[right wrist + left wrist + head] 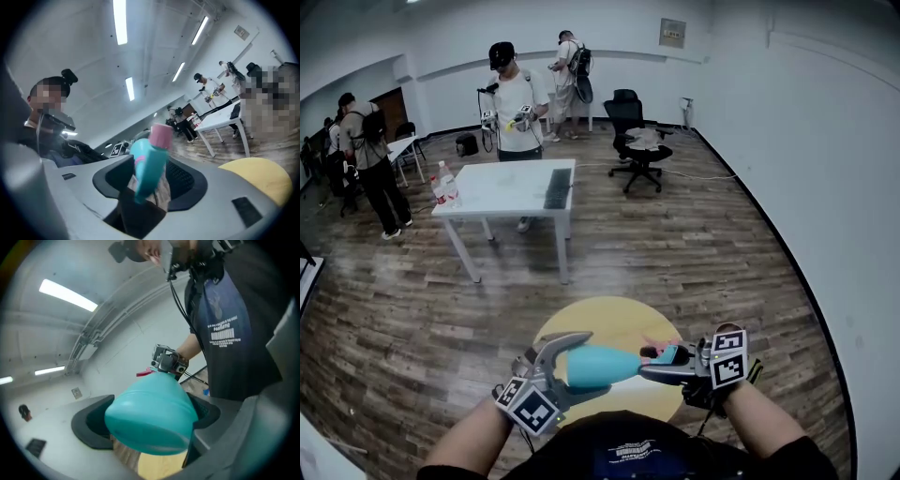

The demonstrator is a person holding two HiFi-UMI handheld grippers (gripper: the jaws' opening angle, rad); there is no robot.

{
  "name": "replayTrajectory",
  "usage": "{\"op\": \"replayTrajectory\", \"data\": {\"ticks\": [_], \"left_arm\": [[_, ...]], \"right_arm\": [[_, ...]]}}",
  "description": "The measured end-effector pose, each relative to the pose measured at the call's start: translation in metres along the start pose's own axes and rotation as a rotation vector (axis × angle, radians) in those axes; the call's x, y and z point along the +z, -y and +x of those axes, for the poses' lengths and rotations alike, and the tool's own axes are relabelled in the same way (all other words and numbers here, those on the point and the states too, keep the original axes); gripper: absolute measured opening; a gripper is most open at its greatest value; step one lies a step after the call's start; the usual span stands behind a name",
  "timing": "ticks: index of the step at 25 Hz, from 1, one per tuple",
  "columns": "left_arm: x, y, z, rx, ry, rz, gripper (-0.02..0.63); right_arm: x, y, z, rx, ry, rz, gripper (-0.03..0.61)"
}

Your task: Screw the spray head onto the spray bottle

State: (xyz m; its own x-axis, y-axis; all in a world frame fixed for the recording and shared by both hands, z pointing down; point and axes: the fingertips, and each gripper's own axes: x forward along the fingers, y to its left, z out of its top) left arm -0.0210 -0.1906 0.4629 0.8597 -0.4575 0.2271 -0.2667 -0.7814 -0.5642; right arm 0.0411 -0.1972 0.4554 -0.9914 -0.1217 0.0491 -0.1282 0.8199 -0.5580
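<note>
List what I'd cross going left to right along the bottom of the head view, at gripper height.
The left gripper → spray bottle, lying sideways in that gripper's jaws → spray head at the bottle's neck → right gripper.

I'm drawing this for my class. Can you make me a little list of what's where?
left gripper: holds the teal bottle sideways
right gripper: spray head between its jaws, grip unclear
spray head: at the bottle's neck
underneath: yellow round table
further back: white table, black chair, people standing
</note>
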Motion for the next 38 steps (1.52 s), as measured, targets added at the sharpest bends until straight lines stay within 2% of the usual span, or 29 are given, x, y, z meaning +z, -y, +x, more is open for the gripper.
{"op": "replayTrajectory", "data": {"ticks": [1,4,8,9,10,11,12,14,15,16,17,18,19,21,24,26,27,32,33,34,36,38], "left_arm": [[0.002,0.005,0.001,0.006,-0.004,0.047,0.492],[0.01,0.011,-0.009,0.041,-0.001,0.209,0.494],[0.026,0.012,-0.017,0.118,-0.045,0.562,0.492],[0.027,0.011,-0.017,0.128,-0.057,0.613,0.491],[0.026,0.01,-0.016,0.127,-0.064,0.614,0.491],[0.022,0.009,-0.015,0.11,-0.062,0.552,0.491],[0.017,0.007,-0.014,0.08,-0.054,0.435,0.492],[0.004,0.001,-0.013,0.007,-0.034,0.129,0.494],[-0.003,-0.002,-0.013,-0.024,-0.017,-0.017,0.494],[-0.01,-0.006,-0.013,-0.045,0.012,-0.148,0.494],[-0.016,-0.011,-0.012,-0.056,0.051,-0.263,0.494],[-0.02,-0.016,-0.013,-0.054,0.091,-0.362,0.494],[-0.025,-0.022,-0.014,-0.041,0.118,-0.441,0.494],[-0.037,-0.031,-0.019,-0.01,0.135,-0.538,0.494],[-0.046,-0.04,-0.023,0.014,0.133,-0.573,0.494],[-0.043,-0.038,-0.022,0.005,0.116,-0.522,0.494],[-0.038,-0.034,-0.02,-0.004,0.103,-0.47,0.494],[-0.006,0.001,-0.007,-0.031,0.037,-0.103,0.494],[0.0,0.003,-0.006,-0.02,0.034,-0.056,0.494],[0.004,0.004,-0.007,-0.008,0.037,-0.021,0.494],[0.012,0.006,-0.009,0.016,0.038,0.066,0.494],[0.017,0.012,-0.011,0.036,0.015,0.208,0.492]], "right_arm": [[-0.004,-0.006,0.002,0.031,-0.011,-0.007,0.179],[-0.007,-0.022,0.003,0.134,-0.007,0.037,0.163],[-0.007,-0.027,0.002,0.26,0.014,0.169,0.16],[-0.007,-0.026,0.002,0.277,0.021,0.193,0.16],[-0.007,-0.024,0.003,0.285,0.028,0.208,0.16],[-0.007,-0.023,0.003,0.283,0.034,0.209,0.16],[-0.006,-0.022,0.004,0.267,0.041,0.192,0.161],[-0.001,-0.018,0.008,0.185,0.047,0.107,0.166],[0.001,-0.014,0.01,0.129,0.043,0.05,0.189],[0.002,-0.009,0.009,0.073,0.038,-0.007,0.272],[0.003,-0.004,0.005,0.026,0.039,-0.054,0.314],[0.003,0.002,-0.003,-0.012,0.046,-0.091,0.327],[0.003,0.006,-0.012,-0.045,0.054,-0.125,0.333],[0.001,0.017,-0.032,-0.122,0.055,-0.207,0.333],[-0.001,0.03,-0.048,-0.21,0.022,-0.262,0.333],[0.001,0.026,-0.043,-0.188,0.017,-0.222,0.333],[0.0,0.021,-0.036,-0.165,0.012,-0.2,0.333],[-0.006,-0.001,0.005,-0.011,0.005,-0.084,0.325],[-0.005,-0.008,0.008,0.034,0.019,-0.073,0.264],[-0.003,-0.015,0.008,0.074,0.034,-0.063,0.173],[-0.002,-0.023,0.005,0.121,0.036,-0.038,0.164],[-0.008,-0.026,0.002,0.152,0.01,0.0,0.162]]}}
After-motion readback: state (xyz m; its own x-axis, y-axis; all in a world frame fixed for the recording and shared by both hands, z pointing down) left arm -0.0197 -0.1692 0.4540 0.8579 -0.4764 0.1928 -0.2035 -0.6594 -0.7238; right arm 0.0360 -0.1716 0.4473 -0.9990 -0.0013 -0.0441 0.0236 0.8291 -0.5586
